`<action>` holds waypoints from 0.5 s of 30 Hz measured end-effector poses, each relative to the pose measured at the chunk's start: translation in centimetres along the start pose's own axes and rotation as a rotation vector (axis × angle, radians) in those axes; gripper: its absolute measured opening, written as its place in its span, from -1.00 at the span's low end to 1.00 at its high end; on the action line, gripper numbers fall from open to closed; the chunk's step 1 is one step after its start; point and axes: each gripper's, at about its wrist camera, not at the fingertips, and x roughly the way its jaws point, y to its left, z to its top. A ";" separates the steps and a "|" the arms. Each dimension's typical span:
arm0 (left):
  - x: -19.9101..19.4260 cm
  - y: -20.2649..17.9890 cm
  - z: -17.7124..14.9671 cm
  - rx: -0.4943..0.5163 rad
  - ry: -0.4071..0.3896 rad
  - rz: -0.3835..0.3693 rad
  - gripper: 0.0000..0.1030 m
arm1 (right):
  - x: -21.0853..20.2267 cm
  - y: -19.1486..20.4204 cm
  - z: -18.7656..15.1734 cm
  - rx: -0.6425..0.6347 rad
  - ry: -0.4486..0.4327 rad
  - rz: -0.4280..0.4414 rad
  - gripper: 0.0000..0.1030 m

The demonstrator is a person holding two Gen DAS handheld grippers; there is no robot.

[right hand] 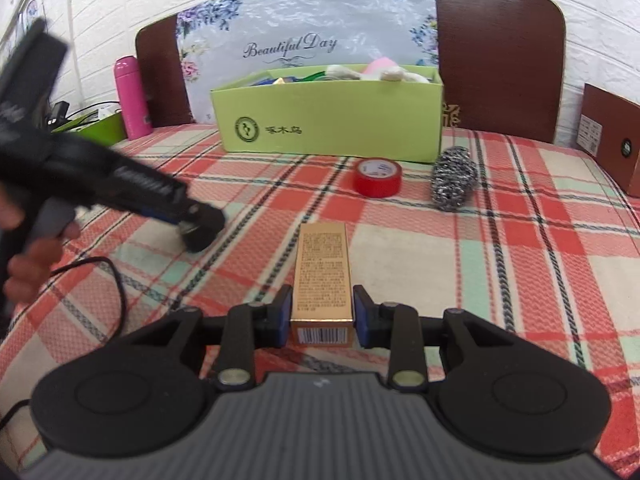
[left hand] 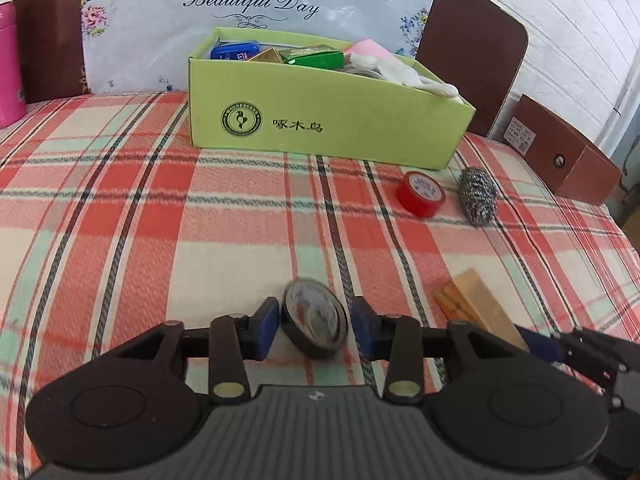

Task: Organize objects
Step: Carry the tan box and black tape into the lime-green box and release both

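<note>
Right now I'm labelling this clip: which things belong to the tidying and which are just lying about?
For the job:
- round tin between the left gripper pads
- gold carton in the right gripper
- red tape
- steel scourer
- green box, partly filled

Lying about:
- pink flask
- brown boxes
- flowered bag

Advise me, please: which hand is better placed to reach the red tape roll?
Right, probably. The red tape roll lies almost straight ahead of the right tongs, though they clasp the gold box; from the left tongs, around the round tin, it sits off to the right.
</note>
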 end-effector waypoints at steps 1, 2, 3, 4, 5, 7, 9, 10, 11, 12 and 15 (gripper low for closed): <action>-0.1 -0.1 -0.1 -0.005 0.000 0.004 -0.07 | 0.0 -0.1 0.0 0.004 -0.001 0.001 -0.41; -0.2 -0.2 -0.2 -0.006 -0.002 0.004 -0.08 | 0.1 0.0 0.0 0.003 -0.001 0.000 -0.40; -0.3 -0.3 -0.2 -0.007 -0.004 0.000 -0.10 | 0.1 0.0 0.1 0.000 -0.003 -0.002 -0.40; -0.2 -0.2 0.0 -0.010 -0.007 -0.002 -0.12 | 0.1 0.2 0.0 -0.005 -0.005 -0.004 -0.40; -0.2 -0.1 0.2 -0.015 -0.009 0.000 -0.15 | 0.1 0.2 0.0 -0.008 -0.004 -0.002 -0.40; 0.1 0.0 0.4 -0.028 -0.011 0.014 -0.16 | 0.2 0.2 0.0 -0.004 -0.003 -0.001 -0.40; 0.3 0.2 0.6 -0.040 -0.009 0.028 -0.16 | 0.2 0.1 0.1 0.002 -0.005 0.001 -0.40; 0.4 0.2 0.5 -0.043 -0.005 0.026 -0.16 | 0.3 0.2 0.1 0.003 -0.006 0.001 -0.40; 0.4 0.2 0.5 -0.046 -0.005 0.020 -0.16 | 0.3 0.2 0.2 0.002 -0.006 -0.001 -0.40; 0.5 0.2 0.4 -0.047 -0.005 0.017 -0.16 | 0.4 0.3 0.2 -0.001 -0.005 -0.003 -0.40; 0.4 0.2 0.4 -0.048 -0.008 0.009 -0.28 | 0.5 0.3 0.3 -0.002 -0.003 -0.002 -0.39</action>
